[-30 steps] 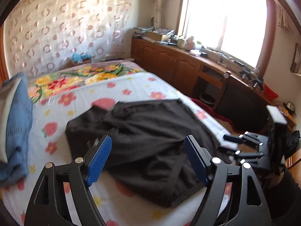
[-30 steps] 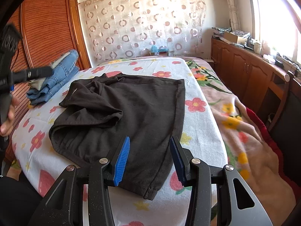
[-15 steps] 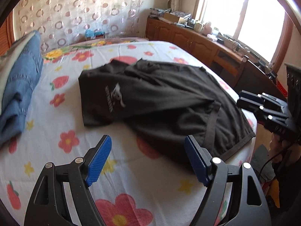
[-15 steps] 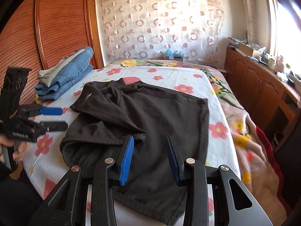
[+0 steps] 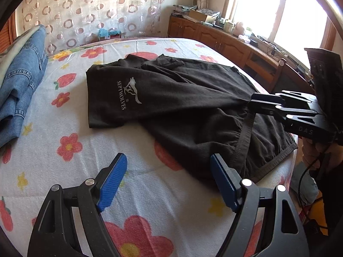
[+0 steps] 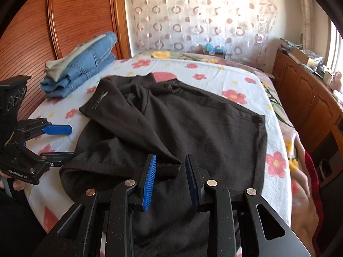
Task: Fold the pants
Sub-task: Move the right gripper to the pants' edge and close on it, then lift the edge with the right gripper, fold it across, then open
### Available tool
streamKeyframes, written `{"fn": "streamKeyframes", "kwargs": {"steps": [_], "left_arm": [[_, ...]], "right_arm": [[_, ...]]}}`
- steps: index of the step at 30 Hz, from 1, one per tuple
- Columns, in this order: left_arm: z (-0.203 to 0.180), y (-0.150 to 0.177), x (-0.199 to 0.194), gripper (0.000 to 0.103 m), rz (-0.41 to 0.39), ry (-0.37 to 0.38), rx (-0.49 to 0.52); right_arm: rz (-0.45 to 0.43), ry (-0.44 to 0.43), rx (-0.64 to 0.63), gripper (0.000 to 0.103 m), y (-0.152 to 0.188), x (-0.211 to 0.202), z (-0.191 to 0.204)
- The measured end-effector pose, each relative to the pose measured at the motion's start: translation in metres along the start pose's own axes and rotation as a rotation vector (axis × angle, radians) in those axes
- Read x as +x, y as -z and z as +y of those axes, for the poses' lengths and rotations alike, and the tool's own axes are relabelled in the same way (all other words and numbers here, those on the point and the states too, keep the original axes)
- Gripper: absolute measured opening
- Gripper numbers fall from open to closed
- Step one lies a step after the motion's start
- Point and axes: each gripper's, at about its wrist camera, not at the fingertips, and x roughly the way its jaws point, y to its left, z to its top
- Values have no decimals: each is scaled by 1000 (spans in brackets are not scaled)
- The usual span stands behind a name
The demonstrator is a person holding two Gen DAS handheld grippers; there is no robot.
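Observation:
Black pants with a white "SEPTWOLVES" logo lie crumpled on the flowered bed sheet, one leg folded across the other; they also show in the right wrist view. My left gripper is open and empty, hovering over bare sheet just short of the waistband. My right gripper is open, with its jaws on either side of the folded leg's hem corner. From the left wrist view the right gripper sits at the fabric's right side.
Folded blue jeans are stacked at the bed's far left by the wooden headboard. A wooden sideboard with clutter runs under the window on the right. A blanket hangs over the bed's right edge.
My left gripper has swung left and down toward the sheet beside the pants. My right gripper has moved forward to the folded leg's hem, jaws a bit narrower.

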Motion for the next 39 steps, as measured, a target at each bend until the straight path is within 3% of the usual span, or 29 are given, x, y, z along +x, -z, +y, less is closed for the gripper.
{"fn": "streamKeyframes", "kwargs": {"steps": [9, 11, 15, 31, 39], "left_arm": [[-4, 5, -1, 80, -31, -29, 23], [-3, 5, -1, 80, -35, -24, 18], [-5, 6, -1, 80, -43, -33, 20], [-13, 3, -23, 80, -127, -46, 8], [-18, 2, -25, 80, -145, -57, 27]], "right_arm": [[65, -1, -47, 29, -11, 24, 7], [60, 3, -56, 16, -10, 24, 11], [11, -40, -55, 6, -12, 14, 18], [-207, -104, 69, 5, 1, -54, 25], [-236, -70, 67, 5, 11, -71, 24]]}}
